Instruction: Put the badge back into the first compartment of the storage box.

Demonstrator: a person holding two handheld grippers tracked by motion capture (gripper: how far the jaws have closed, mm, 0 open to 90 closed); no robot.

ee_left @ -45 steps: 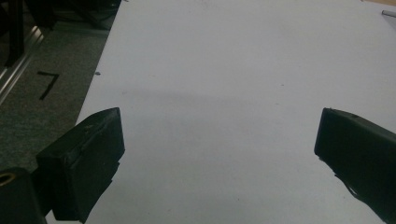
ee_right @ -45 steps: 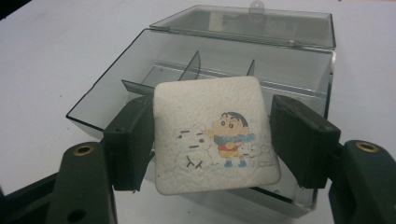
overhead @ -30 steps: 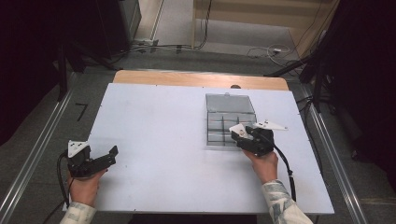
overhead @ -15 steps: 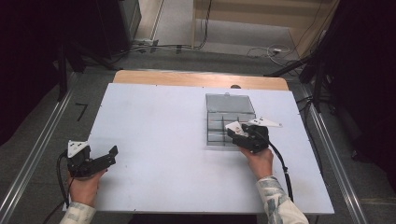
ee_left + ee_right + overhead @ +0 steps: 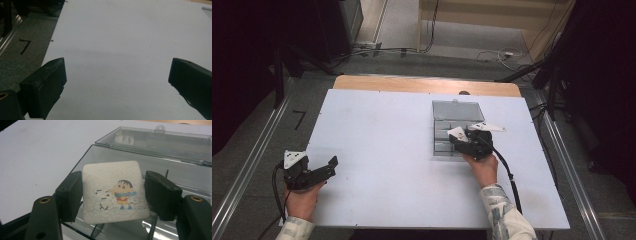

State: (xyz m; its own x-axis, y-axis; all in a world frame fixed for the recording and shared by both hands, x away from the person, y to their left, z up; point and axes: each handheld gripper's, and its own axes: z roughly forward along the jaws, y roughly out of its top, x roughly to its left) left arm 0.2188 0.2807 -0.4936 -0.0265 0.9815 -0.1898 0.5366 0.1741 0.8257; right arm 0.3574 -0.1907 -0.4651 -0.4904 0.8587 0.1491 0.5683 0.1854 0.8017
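My right gripper [image 5: 113, 192] is shut on a white square packet [image 5: 113, 191] printed with a cartoon child and a snowman. It holds the packet just above the front compartments of a clear grey plastic organiser box [image 5: 180, 176], whose lid [image 5: 160, 141] lies open behind. From above, the right gripper [image 5: 459, 141] hovers over the box [image 5: 447, 131] at the table's right middle. My left gripper [image 5: 331, 165] rests at the table's front left corner, jaws wide apart with nothing between them. Its black pads [image 5: 47, 82] frame bare white table.
The white table [image 5: 382, 130] has a wooden strip along its far edge. Metal rails run along both sides on the floor. Black cables trail from each gripper toward the person. A black "7" mark [image 5: 24, 46] is on the floor left of the table.
The right gripper has moved slightly left and forward over the organiser box, still gripping the packet. The left gripper has stayed put.
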